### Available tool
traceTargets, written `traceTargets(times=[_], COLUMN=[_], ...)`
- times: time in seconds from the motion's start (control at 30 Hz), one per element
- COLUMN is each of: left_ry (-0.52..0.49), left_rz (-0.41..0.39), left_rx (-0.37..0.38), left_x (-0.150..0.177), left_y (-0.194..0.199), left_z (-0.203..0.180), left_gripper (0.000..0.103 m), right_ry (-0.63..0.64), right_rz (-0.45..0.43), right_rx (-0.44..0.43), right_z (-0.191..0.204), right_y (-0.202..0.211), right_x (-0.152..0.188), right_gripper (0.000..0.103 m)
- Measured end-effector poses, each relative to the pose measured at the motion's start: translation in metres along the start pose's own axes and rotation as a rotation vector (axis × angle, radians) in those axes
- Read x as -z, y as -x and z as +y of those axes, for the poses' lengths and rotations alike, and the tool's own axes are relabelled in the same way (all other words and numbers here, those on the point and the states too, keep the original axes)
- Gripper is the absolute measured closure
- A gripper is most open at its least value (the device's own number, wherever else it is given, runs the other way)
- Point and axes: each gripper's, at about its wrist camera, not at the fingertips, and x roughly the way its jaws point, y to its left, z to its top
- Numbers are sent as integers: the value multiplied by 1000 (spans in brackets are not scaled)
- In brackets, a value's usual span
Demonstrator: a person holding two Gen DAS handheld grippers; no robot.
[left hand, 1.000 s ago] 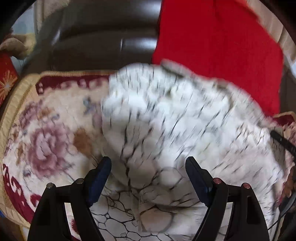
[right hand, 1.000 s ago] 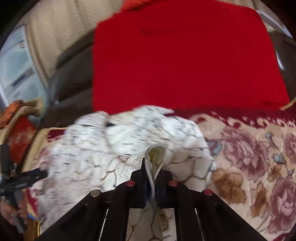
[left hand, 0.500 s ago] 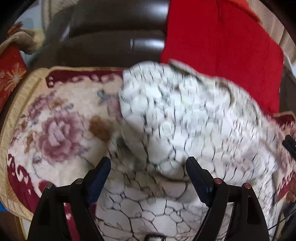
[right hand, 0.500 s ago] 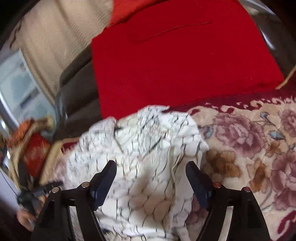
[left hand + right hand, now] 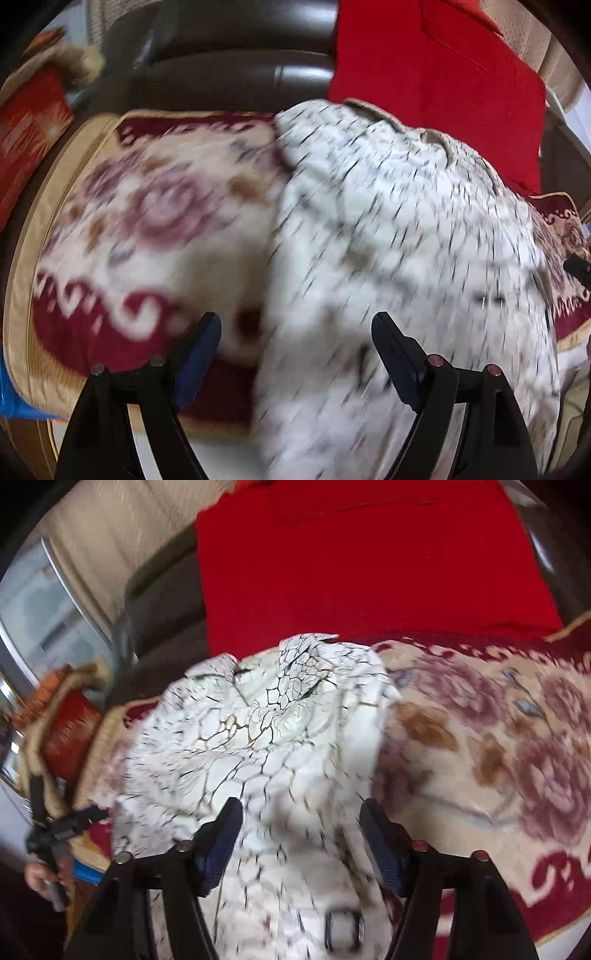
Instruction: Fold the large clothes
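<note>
A large white garment with a dark crackle pattern (image 5: 399, 236) lies bunched on a floral sofa cover (image 5: 155, 206). It also shows in the right wrist view (image 5: 266, 731), with a small buckle (image 5: 343, 928) near its front edge. My left gripper (image 5: 295, 332) is open and empty, with the garment's left edge between its fingers. My right gripper (image 5: 299, 819) is open and empty just above the garment's near part. The left gripper also shows at the left edge of the right wrist view (image 5: 55, 830), held by a hand.
A red cushion (image 5: 439, 85) leans on the dark sofa back (image 5: 236, 74) behind the garment; it also shows in the right wrist view (image 5: 362, 557). A red patterned pillow (image 5: 26, 125) lies at the left end. The floral cover (image 5: 498, 738) stretches to the right.
My right gripper opened and let go of the garment's fold about half a second ago. The garment dropped onto the sofa cover. Both cameras shifted, and the left view swung left of the garment.
</note>
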Motion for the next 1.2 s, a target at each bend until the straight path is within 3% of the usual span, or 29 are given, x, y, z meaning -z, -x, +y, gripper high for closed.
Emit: traceTargets(times=[0.17, 0.37, 0.5, 0.63, 0.77, 0.9, 1.07, 1.13, 1.2], left_ry=[102, 262, 294, 343, 375, 286, 278, 295, 381], left_rz=[50, 84, 107, 180, 208, 213, 190, 194, 245], left_rx=[61, 262, 342, 445, 648, 716, 810, 795, 807], left_x=[71, 139, 156, 169, 181, 193, 200, 206, 212], left_y=[14, -8, -39, -76, -91, -89, -86, -86, -100], left_z=[44, 69, 74, 74, 64, 45, 33, 33, 37], left_gripper=[19, 19, 19, 19, 19, 20, 23, 22, 17], right_ry=[-102, -190, -257, -322, -349, -364, -380, -394, -421], right_rz=[45, 142, 209, 253, 278, 280, 307, 325, 337], right_rx=[-63, -127, -147, -164, -157, -172, -174, -182, -222], right_z=[-38, -68, -80, -89, -93, -96, -104, -107, -107], right_y=[38, 50, 47, 44, 48, 50, 36, 27, 20], right_x=[39, 89, 120, 143, 159, 171, 182, 189, 193], right_gripper=[29, 28, 28, 28, 28, 27, 26, 26, 26])
